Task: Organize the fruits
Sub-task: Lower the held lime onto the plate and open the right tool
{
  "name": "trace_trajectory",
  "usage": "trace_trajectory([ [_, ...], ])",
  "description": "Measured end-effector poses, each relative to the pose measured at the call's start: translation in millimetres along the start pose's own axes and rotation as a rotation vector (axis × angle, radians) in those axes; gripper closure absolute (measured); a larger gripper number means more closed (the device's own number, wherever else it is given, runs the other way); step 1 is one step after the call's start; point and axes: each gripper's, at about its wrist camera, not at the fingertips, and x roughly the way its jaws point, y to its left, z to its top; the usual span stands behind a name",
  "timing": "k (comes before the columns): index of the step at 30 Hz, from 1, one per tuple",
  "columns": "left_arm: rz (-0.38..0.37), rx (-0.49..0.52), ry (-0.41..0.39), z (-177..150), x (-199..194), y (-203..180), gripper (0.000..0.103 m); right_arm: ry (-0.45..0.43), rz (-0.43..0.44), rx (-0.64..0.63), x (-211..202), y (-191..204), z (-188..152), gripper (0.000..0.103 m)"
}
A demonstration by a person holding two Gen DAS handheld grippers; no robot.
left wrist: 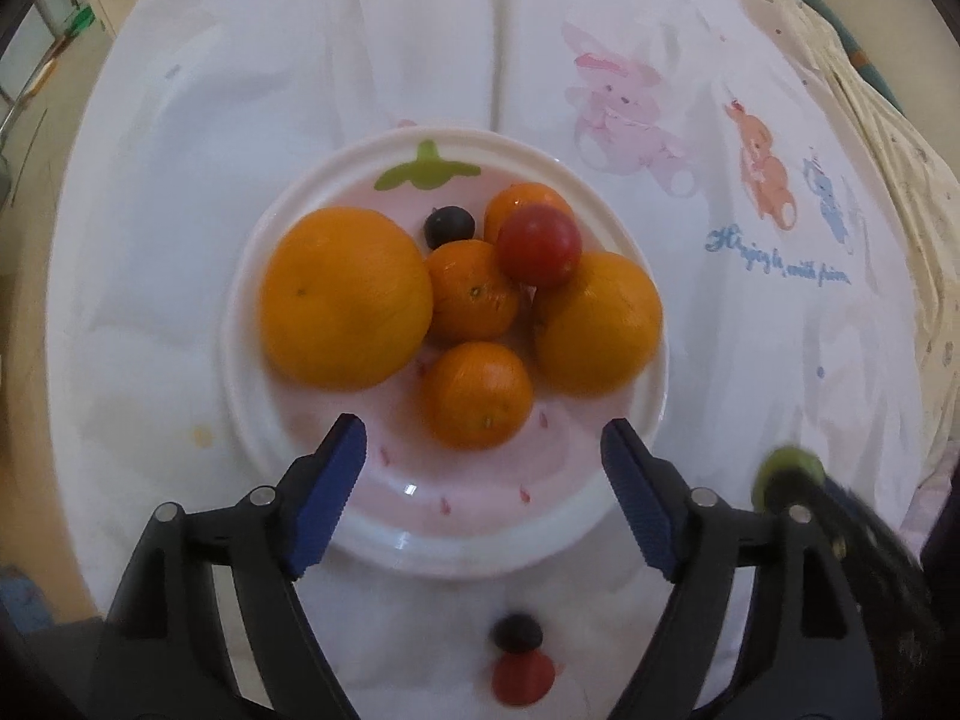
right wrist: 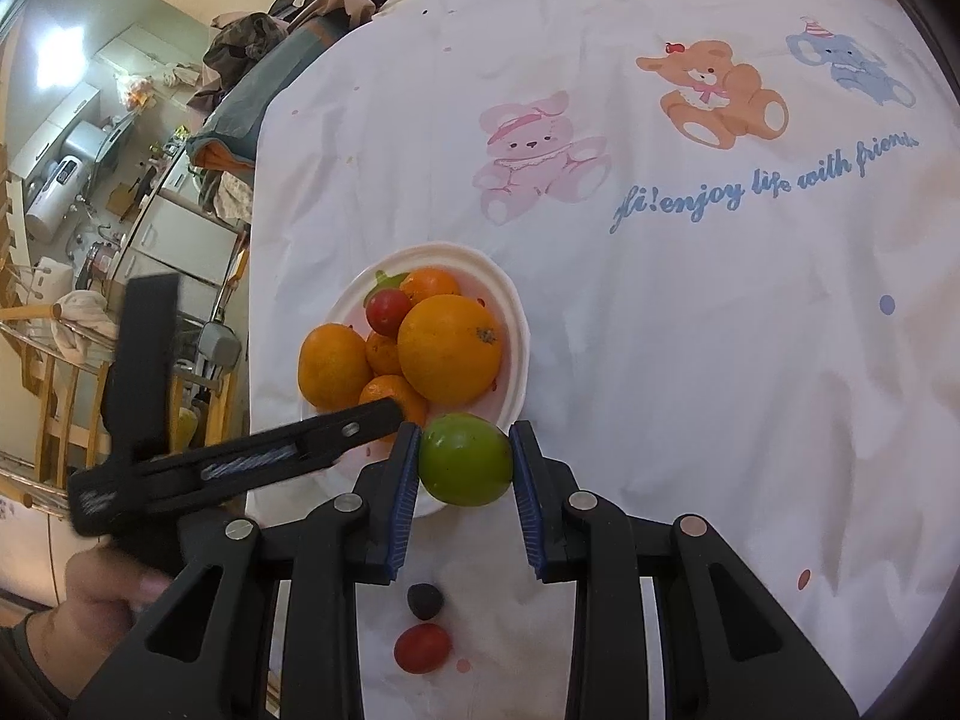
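While the left gripper (left wrist: 483, 468) hangs over the near rim of the plate (left wrist: 276, 228), its jaws stand wide apart w/ nothing between them; blue pads (left wrist: 327, 498) sit clear of every fruit. No earlier view to compare.

Plate is white w/ pink inside and a green leaf mark at the far rim, resting on a white cloth (left wrist: 240, 90) printed w/ cartoon bears and blue script. On the plate, in the left wrist view: big orange (left wrist: 345, 297) at left, second big orange (left wrist: 597, 324) at right, three small oranges between them, nearest one (left wrist: 477, 396) just ahead of the open jaws. Red tomato (left wrist: 540, 246) sits atop the far small oranges, touching the right big orange. Dark grape (left wrist: 450, 227) lies near the far rim, beside the left big orange.

Right gripper (right wrist: 465, 468) is clenched on a green fruit (right wrist: 465, 459), pads pressing both sides, held at the plate's near edge as the right wrist view shows it. Height above the cloth: can't tell.

Off the plate, on the cloth near the person's side: a second grape (right wrist: 425, 600) and a second tomato (right wrist: 422, 648), close together, grape farther out. A hand (right wrist: 102, 594) grips the left gripper's handle at lower left in the right wrist view. Room clutter beyond the table edge is blurred.
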Motion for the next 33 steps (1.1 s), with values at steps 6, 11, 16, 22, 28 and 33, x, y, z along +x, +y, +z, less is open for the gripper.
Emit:
trace_trajectory([
  [6,0.056,0.003,-0.023,-22.1,-43.8,26.4,0.025,0.044,-0.009,0.025,13.5,-5.4,-2.0,0.071],
  [11,0.096,0.002,-0.06,-44.6,-61.3,45.5,0.025,0.097,-0.045,-0.036,41.3,6.4,0.6,0.071],
  [16,0.121,0.028,-0.085,-53.1,-57.3,51.0,0.025,0.131,-0.05,-0.087,67.8,20.4,2.6,0.071],
  [22,0.125,0.021,-0.099,-52.3,-53.2,58.9,0.025,0.158,-0.08,-0.12,91.9,27.0,4.3,0.069],
  [28,0.115,0.022,-0.097,-52.6,-52.3,59.4,0.025,0.14,-0.056,-0.141,87.6,32.7,5.8,0.04],
  [33,0.119,0.027,-0.11,-54.1,-55.6,57.5,0.025,0.1,-0.06,-0.106,68.6,26.2,6.1,0.037],
])
